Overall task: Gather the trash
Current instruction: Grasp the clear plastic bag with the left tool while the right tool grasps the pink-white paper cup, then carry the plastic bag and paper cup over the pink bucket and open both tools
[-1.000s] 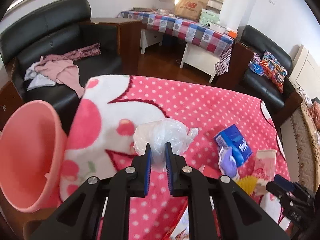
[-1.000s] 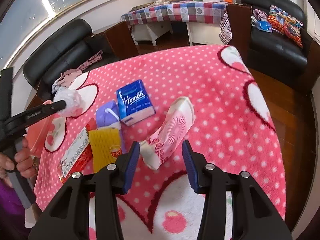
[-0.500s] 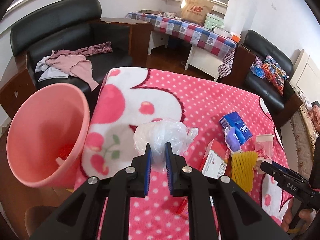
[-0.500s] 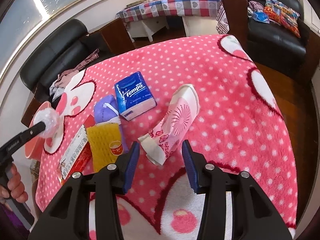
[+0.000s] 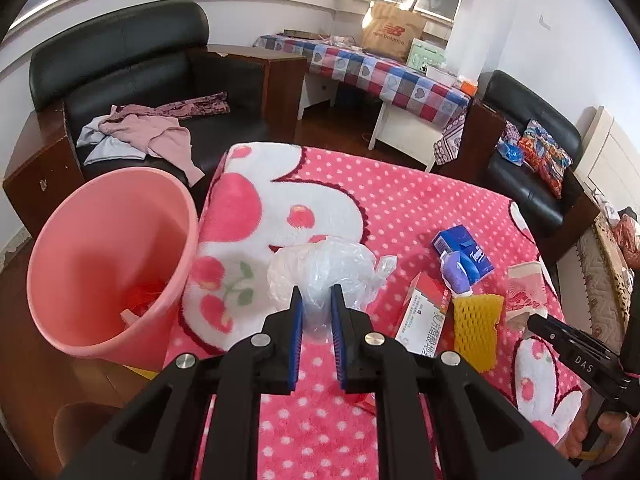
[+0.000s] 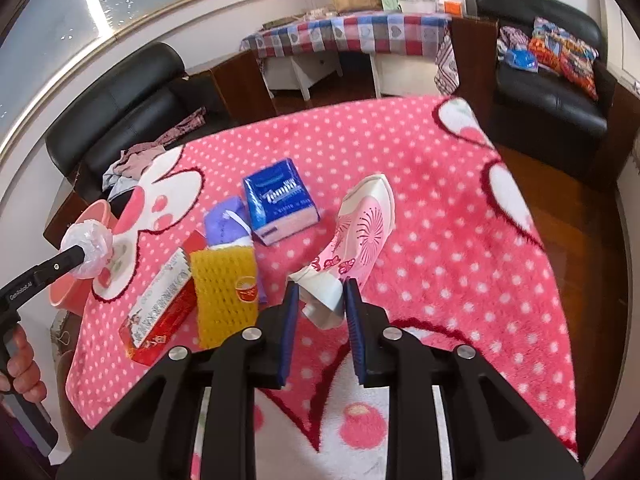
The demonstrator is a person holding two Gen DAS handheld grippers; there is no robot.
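Left gripper (image 5: 314, 304) first: jaws clamped tight on a crumpled clear plastic bag (image 5: 324, 268), which bulges out past the blue pads, up off the blanket. At nine o'clock from that bag gapes the pink bin (image 5: 104, 256), beside the table edge, some scraps lying in its bottom. The bag is near the bin's rim, not yet over its mouth.

Over to the right gripper (image 6: 318, 300): jaws closing at this moment, with the white end of a pink paper cup (image 6: 356, 240) between them, the pads right at its sides. The cup lies on its side on the pink polka-dot blanket (image 6: 440, 200), its printed body running away toward one o'clock.

Outward from there, at nine o'clock of the cup's end, a yellow foam net (image 6: 224, 292) lies flat. Beyond it, still at nine, sits a red and white box (image 6: 160, 308). At eleven o'clock of the net, a purple packet (image 6: 224, 224), and just past it at one o'clock a blue tissue pack (image 6: 280, 200).

At the far left of the right wrist view, the person's hand (image 6: 20, 364) grips the left gripper's handle.
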